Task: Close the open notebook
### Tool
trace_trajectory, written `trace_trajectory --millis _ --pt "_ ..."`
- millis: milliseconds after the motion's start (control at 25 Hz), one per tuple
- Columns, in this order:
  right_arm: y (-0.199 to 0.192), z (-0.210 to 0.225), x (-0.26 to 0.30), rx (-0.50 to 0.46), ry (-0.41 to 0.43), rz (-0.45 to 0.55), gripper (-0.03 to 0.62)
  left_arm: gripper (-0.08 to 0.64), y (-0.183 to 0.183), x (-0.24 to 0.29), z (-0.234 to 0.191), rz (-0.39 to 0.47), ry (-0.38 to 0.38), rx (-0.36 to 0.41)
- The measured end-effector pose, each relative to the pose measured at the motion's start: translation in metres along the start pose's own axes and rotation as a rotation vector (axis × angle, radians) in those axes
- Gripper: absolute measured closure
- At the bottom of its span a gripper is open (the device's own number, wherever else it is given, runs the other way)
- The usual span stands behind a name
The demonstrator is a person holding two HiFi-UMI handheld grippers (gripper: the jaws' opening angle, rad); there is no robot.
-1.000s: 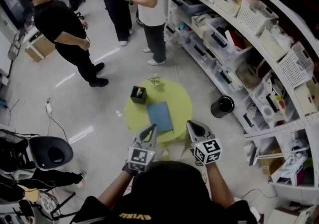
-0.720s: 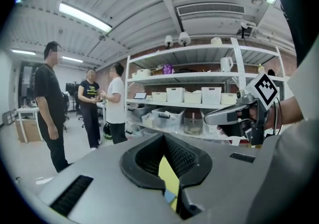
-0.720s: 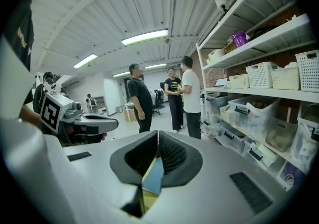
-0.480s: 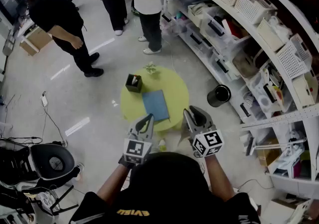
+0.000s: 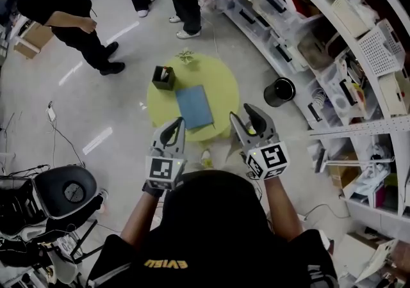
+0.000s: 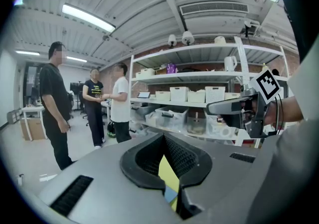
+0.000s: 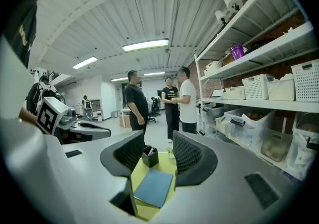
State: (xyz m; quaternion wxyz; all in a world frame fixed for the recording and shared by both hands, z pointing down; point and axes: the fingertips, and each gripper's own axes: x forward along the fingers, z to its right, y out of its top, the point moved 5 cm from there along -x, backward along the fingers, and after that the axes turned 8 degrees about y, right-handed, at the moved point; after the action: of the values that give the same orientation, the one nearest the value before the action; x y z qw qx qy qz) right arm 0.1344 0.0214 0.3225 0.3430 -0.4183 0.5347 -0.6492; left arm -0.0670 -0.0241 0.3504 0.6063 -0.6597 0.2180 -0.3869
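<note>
A blue notebook [image 5: 194, 106] lies closed and flat on the round yellow-green table [image 5: 221, 91]. Both grippers hang short of the table's near edge, above the floor and apart from the notebook. My left gripper [image 5: 177, 123] has its fingertips meeting, with nothing held. In the left gripper view only a sliver of the table [image 6: 167, 173] and the notebook [image 6: 170, 195] shows below the left gripper [image 6: 162, 138]. My right gripper [image 5: 244, 114] is open and its jaws have just been opening, with nothing between them. The right gripper view looks past the right gripper [image 7: 158, 143] to the notebook [image 7: 153, 188] on the table [image 7: 167, 164].
A black pen holder [image 5: 163, 77] and a small plant [image 5: 186, 56] stand on the table's far side. A black bin [image 5: 279, 91] sits on the floor to the right, below curved shelves [image 5: 307, 24]. People [image 5: 61, 11] stand beyond. An office chair [image 5: 67, 191] is at the near left.
The right gripper's jaws have spread apart. Both grippers sit slightly higher in the picture and the table has slid up the frame. The notebook stays closed.
</note>
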Motion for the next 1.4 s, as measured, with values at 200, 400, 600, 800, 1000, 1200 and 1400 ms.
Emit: trace_trajectory --millis 200,400,600,800,1000,1200,1400 --pt "0.022 -0.004 -0.01 -0.085 -0.036 0.042 0.47 0.543 0.014 0.001 -0.009 0.005 0.002 -0.034" --pt "0.039 -0.003 -0.024 -0.115 -0.067 0.074 0.573 0.543 0.027 0.0 -0.005 0.036 -0.011 -0.027" --pt "0.044 0.0 -0.024 -0.124 -0.046 0.084 0.591 0.543 0.028 -0.001 0.003 0.048 -0.016 -0.001" --pt "0.045 0.0 -0.023 -0.132 -0.043 0.083 0.591 0.543 0.027 -0.003 0.0 0.044 -0.007 0.003" --pt "0.041 0.001 -0.027 -0.127 -0.053 0.071 0.591 0.543 0.028 -0.001 0.0 0.044 -0.016 0.014" --pt "0.04 0.008 -0.032 -0.121 -0.06 0.053 0.591 0.543 0.027 0.005 0.008 0.021 -0.047 -0.016" --pt "0.046 0.02 -0.041 -0.126 -0.064 0.039 0.591 0.543 0.031 0.017 0.015 0.01 -0.108 -0.066"
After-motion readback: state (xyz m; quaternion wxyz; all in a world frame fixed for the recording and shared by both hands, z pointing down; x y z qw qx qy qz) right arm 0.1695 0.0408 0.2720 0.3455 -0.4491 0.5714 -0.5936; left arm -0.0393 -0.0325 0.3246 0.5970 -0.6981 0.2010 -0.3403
